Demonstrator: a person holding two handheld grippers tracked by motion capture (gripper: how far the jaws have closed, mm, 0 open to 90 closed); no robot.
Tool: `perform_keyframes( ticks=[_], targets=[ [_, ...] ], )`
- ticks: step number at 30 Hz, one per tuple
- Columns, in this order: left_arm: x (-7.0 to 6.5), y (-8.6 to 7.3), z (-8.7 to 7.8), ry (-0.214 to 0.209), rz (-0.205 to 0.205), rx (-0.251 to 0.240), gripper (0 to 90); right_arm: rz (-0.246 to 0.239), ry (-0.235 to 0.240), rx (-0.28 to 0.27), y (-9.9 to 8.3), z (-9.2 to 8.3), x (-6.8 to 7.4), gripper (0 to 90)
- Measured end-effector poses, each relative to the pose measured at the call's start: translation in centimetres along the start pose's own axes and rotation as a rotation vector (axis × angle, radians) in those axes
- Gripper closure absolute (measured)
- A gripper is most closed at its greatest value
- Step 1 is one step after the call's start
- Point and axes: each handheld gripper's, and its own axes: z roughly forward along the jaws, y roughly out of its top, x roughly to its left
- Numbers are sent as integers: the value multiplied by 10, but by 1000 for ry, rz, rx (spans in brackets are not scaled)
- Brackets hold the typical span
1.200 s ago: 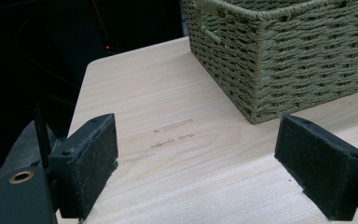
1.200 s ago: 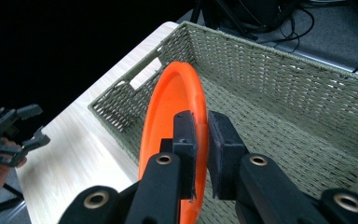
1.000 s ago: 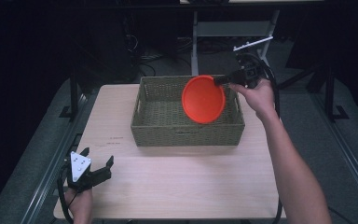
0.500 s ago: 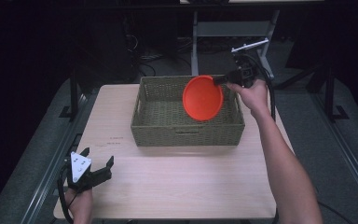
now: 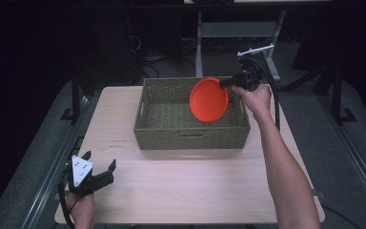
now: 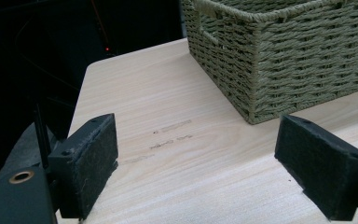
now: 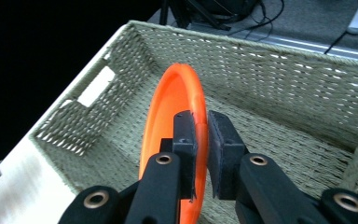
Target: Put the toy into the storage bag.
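Orange plate (image 7: pixel 175 100) pinched at rim by right gripper (image 7: pixel 200 135) over wicker basket (image 5: pixel 190 136); left gripper (image 6: pixel 198 163) spread wide, empty.

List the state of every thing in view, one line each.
Orange plate: held on edge by its rim, tilted, over the basket's inside.
Wicker basket: upright on the table, nothing lying in it.
Right tool: shut on the plate's rim.
Left tool: open, holding nothing, low over the table's near left corner.
Table: bears the basket.
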Motion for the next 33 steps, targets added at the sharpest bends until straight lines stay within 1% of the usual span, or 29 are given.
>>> perform_keyframes(
  ticks=[7,9,10,13,16,20,22,26,27,29,33],
  targets=[
    [1,0,0,1,0,-3,127,10,-27,20,-5,15,-7,820],
    [1,0,-1,1,3,-2,127,-1,-45,30,-7,20,-7,820],
    [1,0,0,1,1,-4,127,2,-50,37,-8,23,-6,820],
    [0,0,0,0,1,-1,127,-5,-51,46,-10,30,-6,820],
    [0,0,-1,1,7,0,127,-1,-46,54,-12,35,-5,820],
    [1,0,-1,0,0,-2,127,-8,-46,65,-13,40,-5,820],
    [0,0,-1,3,2,-2,127,-2,-46,68,-13,42,-5,820],
    [0,0,-1,1,4,-1,127,-14,-44,76,-15,47,-4,820],
    [0,0,-1,2,2,-1,127,-10,-47,85,-15,48,-3,820],
    [0,0,-1,2,1,0,127,-23,-52,83,-17,51,-4,820],
    [0,0,-1,2,2,0,127,-4,-48,91,-21,55,-6,819]
  ],
)
